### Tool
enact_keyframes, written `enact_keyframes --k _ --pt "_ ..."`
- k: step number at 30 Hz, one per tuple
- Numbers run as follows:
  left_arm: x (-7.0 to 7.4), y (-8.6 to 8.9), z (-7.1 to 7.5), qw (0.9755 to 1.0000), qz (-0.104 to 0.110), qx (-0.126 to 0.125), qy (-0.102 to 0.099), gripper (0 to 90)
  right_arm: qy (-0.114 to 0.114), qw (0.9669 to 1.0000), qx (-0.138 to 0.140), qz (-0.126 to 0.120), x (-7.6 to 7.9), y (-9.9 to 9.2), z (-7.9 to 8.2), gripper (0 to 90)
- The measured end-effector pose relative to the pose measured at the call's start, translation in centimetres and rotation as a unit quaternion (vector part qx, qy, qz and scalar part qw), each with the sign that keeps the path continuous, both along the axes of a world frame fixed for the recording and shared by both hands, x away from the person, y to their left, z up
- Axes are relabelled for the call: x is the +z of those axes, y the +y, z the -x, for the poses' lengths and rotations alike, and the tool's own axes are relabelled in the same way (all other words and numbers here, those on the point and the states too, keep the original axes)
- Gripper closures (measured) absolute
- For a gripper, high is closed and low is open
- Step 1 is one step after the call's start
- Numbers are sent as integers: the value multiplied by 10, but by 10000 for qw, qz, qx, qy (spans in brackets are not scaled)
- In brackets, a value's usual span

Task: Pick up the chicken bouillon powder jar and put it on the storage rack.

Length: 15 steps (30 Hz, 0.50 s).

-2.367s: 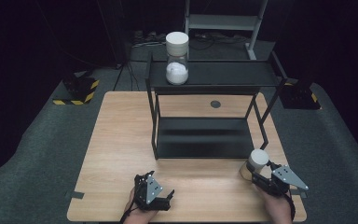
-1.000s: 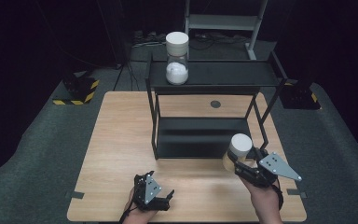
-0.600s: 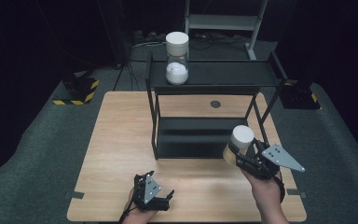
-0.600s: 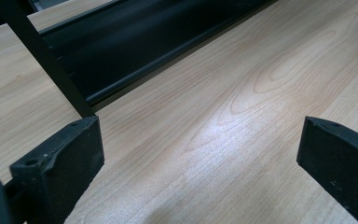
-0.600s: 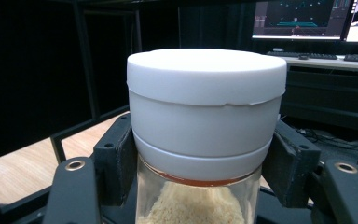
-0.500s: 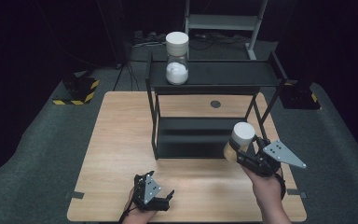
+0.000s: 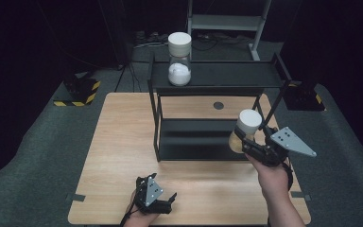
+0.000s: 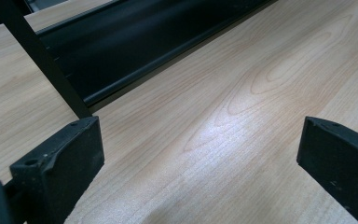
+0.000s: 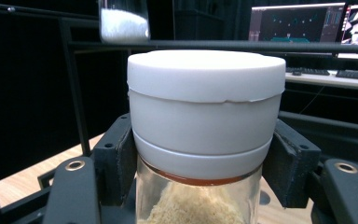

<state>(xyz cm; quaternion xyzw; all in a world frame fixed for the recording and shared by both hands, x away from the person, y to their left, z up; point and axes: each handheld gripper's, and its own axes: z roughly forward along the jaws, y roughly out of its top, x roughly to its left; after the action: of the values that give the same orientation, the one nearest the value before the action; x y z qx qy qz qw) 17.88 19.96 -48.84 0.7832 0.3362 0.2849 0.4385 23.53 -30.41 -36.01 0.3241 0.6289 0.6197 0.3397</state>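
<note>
While the right gripper (image 7: 251,147) is pinching the jar (image 9: 204,135) just below its white lid, the glass is risking a slip or a knock against the shelf frame (image 7: 269,111) ahead.

Right gripper (image 7: 246,147) clamping its jaws on both sides of a jar (image 7: 246,135) just under the lid, forearm reaching forward and up, left gripper (image 7: 166,202) resting low, jaws standing wide apart, nothing lying between them
</note>
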Motion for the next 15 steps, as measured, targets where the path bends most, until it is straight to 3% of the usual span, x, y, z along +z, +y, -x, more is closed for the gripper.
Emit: enact_keyframes --k 10,15 --pt "0 1 0 10000 31 1 11 9 -192 9998 -6 44 24 7 -6 343" --pt "0 2 0 10000 46 3 16 9 -296 9995 58 -63 42 10 -10 343"
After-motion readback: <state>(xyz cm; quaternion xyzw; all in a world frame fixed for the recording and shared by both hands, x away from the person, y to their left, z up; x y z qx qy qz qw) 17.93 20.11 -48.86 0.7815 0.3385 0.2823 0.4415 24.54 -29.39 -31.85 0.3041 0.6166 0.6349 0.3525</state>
